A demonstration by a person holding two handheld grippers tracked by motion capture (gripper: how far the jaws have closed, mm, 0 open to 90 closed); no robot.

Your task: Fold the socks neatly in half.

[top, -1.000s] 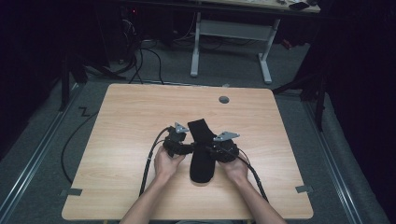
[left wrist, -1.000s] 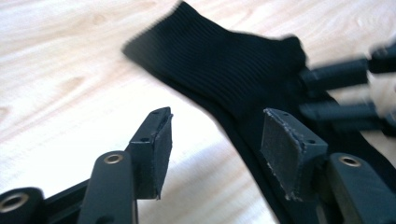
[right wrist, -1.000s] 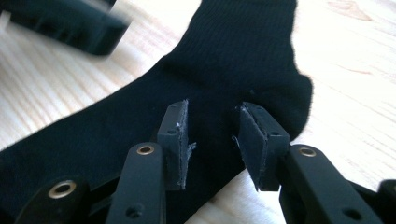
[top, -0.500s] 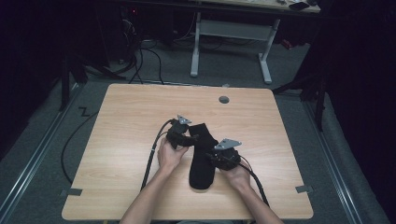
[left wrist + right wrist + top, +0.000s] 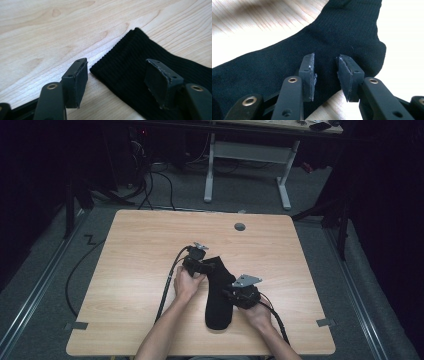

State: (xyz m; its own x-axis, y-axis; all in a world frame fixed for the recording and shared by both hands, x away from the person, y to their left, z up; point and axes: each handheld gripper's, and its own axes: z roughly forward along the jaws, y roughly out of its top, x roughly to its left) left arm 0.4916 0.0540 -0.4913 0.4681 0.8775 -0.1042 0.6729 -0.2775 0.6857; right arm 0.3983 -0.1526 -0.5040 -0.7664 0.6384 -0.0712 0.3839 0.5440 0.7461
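Note:
A black sock (image 5: 219, 292) lies flat on the wooden table (image 5: 140, 250), bent at the heel. My left gripper (image 5: 207, 266) is at its far end and is open. In the left gripper view its jaws (image 5: 117, 66) have just been opening and straddle the corner of the ribbed cuff (image 5: 140, 57), with neither pad touching it. My right gripper (image 5: 231, 295) is at the sock's right side near the heel. In the right gripper view its jaws (image 5: 326, 58) have just been closing, with sock fabric (image 5: 347, 27) beneath and between the pads, which stand apart.
A round grommet hole (image 5: 240, 226) sits near the table's far edge. A black cable (image 5: 167, 282) trails from the left gripper toward the near edge. Tape marks (image 5: 76, 325) are on the near corners. A desk frame (image 5: 245, 155) stands on the floor beyond the table.
The two hands have moved apart along the sock: the left gripper went away to the cuff end, the right one came nearer and to the right, beside the heel.

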